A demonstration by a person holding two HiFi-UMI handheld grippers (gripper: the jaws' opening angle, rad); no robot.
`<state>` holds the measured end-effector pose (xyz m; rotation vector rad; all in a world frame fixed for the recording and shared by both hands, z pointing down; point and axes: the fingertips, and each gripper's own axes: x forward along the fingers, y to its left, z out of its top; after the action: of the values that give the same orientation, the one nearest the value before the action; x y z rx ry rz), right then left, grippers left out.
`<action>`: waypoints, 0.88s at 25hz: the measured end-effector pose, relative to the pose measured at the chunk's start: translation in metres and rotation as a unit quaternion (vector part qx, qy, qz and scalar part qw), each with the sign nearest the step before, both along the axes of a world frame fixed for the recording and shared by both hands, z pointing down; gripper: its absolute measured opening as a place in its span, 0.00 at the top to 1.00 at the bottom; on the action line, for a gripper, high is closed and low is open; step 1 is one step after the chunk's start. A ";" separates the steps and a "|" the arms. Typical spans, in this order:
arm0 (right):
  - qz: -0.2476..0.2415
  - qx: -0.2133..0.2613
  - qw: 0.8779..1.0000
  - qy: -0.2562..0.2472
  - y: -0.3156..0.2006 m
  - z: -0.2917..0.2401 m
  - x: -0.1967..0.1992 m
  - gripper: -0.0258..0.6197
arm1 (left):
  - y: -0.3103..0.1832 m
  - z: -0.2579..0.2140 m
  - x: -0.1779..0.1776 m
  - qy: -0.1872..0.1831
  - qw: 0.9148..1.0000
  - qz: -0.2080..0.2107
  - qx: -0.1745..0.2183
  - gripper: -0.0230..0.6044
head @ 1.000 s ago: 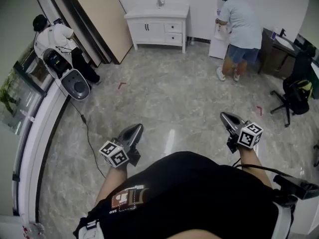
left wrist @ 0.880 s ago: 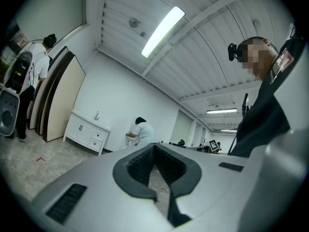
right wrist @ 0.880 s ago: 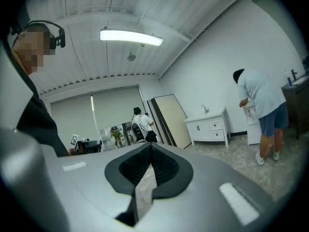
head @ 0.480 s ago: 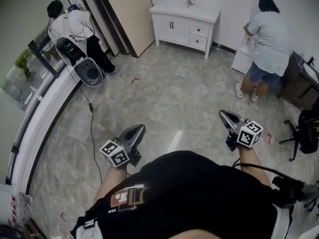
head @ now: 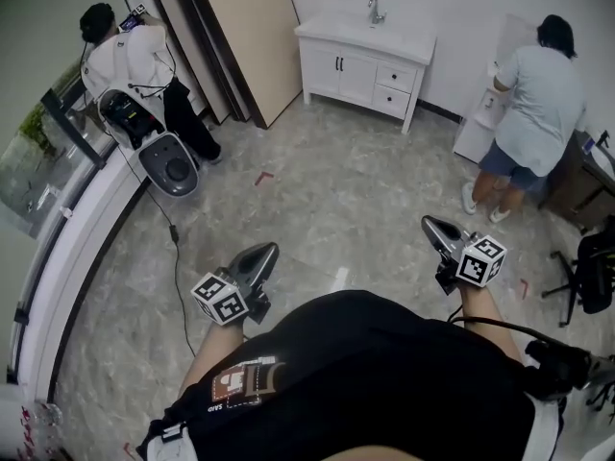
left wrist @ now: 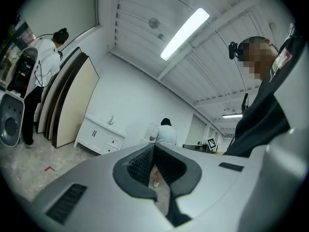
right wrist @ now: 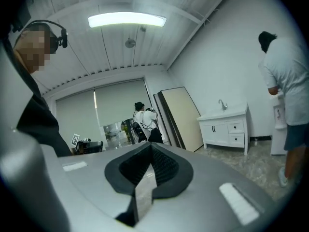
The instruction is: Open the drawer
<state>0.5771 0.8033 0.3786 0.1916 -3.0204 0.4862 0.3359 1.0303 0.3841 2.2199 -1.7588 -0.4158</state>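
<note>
A white vanity cabinet (head: 365, 70) with a tap stands against the far wall, and two small drawers (head: 396, 75) sit on its right side, both closed. It also shows small in the left gripper view (left wrist: 99, 137) and in the right gripper view (right wrist: 227, 127). My left gripper (head: 259, 255) and right gripper (head: 430, 227) hover in front of my torso, far from the cabinet, pointing forward and level. Both are shut and hold nothing; in their own views the left gripper (left wrist: 154, 146) and the right gripper (right wrist: 150, 146) have their jaws closed together.
A person in a pale shirt (head: 538, 94) stands at a white unit right of the vanity. Another person (head: 130, 60) bends over a grey machine (head: 159, 152) at the left, by leaning boards (head: 245, 27). A cable (head: 178, 277) trails along a curved ledge (head: 67, 257). An office chair (head: 586, 277) stands at the right.
The room has slid in the head view: the vanity and both people now sit further right and slightly nearer. Both grippers keep the same shut pose before my torso.
</note>
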 end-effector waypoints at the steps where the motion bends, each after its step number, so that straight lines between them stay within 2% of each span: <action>1: 0.003 0.005 1.000 -0.001 -0.004 -0.005 -0.020 0.96 | -0.005 -0.004 -0.022 -0.004 1.000 0.007 0.002 0.98; 4: 0.022 0.000 1.000 -0.011 -0.020 -0.012 -0.077 0.96 | -0.022 -0.016 -0.086 -0.015 1.000 0.020 0.005 0.98; 8: 0.012 -0.013 1.000 -0.002 -0.032 -0.001 -0.142 0.96 | -0.049 -0.022 -0.151 -0.013 1.000 0.025 0.008 0.98; 15: 0.014 -0.026 1.000 0.009 -0.108 0.021 -0.199 0.96 | -0.109 -0.002 -0.210 0.003 1.000 0.010 0.000 0.98; 22: -0.043 -0.029 0.999 0.011 -0.218 0.025 -0.269 0.96 | -0.200 -0.011 -0.257 -0.007 0.999 -0.044 0.011 0.98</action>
<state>0.3080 0.5850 0.4036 0.0631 -2.9732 0.5578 0.0786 0.8305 0.3735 2.1710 -1.8734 -0.4415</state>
